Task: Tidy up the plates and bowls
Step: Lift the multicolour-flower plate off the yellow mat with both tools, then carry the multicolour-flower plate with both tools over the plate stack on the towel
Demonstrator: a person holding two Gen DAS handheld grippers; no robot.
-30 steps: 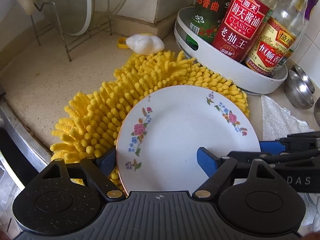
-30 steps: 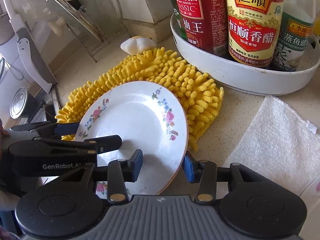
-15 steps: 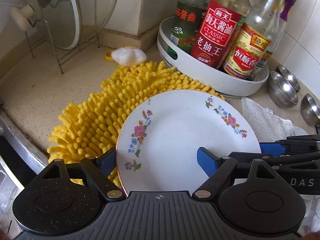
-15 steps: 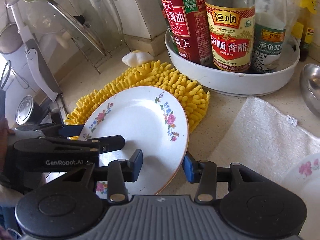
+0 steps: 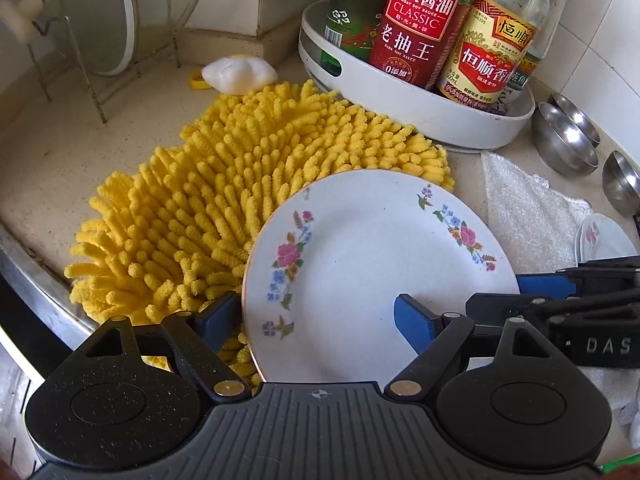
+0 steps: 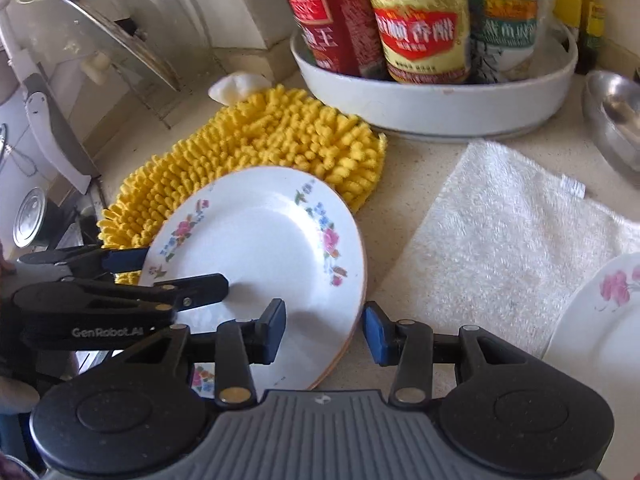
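Two grippers met on one flowered plate point(image 5: 360, 248), which hung tilted over the near edge of the yellow mat point(image 5: 240, 184), toward the front of the counter point(image 5: 60, 152) and just left of the white cloth point(image 6: 500, 232). The left gripper point(image 5: 314, 314) appeared clenched on the plate's left rim: one pad lay on the white face, and the other was tucked behind the rim. The right gripper point(image 6: 324, 328) straddled the right rim with one pad on the face and the other just beside the edge. Whether it really pressed, I could not tell. The step in hand seemed to be the carrying of this plate from the mat to the place where the plates are gathered. A second plate point(image 6: 600, 320) with a pink flower lay at the right edge of the counter, partly on the cloth, so I judged it to be the likely goal. The next move would call for keeping both hands together so that the plate does not twist. It would then need to pass across the cloth and come down flat and centred on the other plate before the jaws let go. By my count there were two plates, three steel bowls point(image 5: 560, 140) along the back right edge by the tiled wall, one mat and one cloth. One white tray point(image 5: 400, 112) stood at the back edge, and at least four bottles point(image 5: 416, 20) stood in it.
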